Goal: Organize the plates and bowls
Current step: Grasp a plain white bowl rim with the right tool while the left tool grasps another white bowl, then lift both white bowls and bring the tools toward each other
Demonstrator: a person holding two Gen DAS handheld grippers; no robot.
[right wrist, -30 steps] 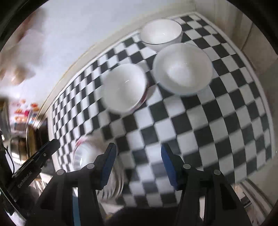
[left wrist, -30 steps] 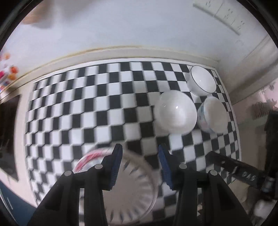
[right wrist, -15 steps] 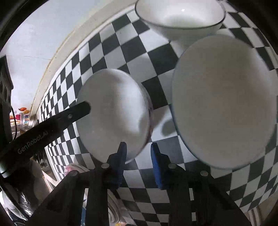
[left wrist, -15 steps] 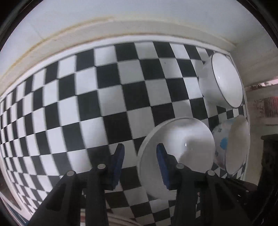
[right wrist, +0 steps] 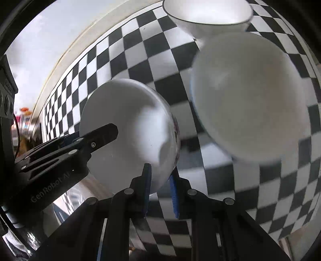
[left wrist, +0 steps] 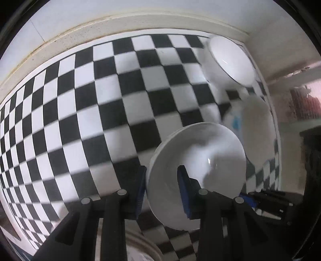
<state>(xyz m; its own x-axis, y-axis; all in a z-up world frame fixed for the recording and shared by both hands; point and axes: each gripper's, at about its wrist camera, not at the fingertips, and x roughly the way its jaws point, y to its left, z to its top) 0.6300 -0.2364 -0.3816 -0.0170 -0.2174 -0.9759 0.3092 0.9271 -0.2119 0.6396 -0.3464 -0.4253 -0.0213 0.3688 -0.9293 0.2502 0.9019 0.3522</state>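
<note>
Both claws point down, pinching one white bowl (left wrist: 200,170): left gripper (left wrist: 162,190) clenched, right gripper (right wrist: 159,180) closing on its rim.

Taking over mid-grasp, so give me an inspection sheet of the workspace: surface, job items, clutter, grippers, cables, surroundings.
Surface: black-and-white checkered cloth, bare at left.
Job's things: three white bowls close together; near bowl, large bowl, dark-rimmed bowl behind. A plate edge shows under the left gripper.
Clutter: nothing seen on the cloth.
Grippers: left gripper shut on the near bowl's rim; right gripper closing, straddling the opposite rim.
Cables: a thin red one at far left.
Surroundings: pale wall; blurred colourful items.
</note>
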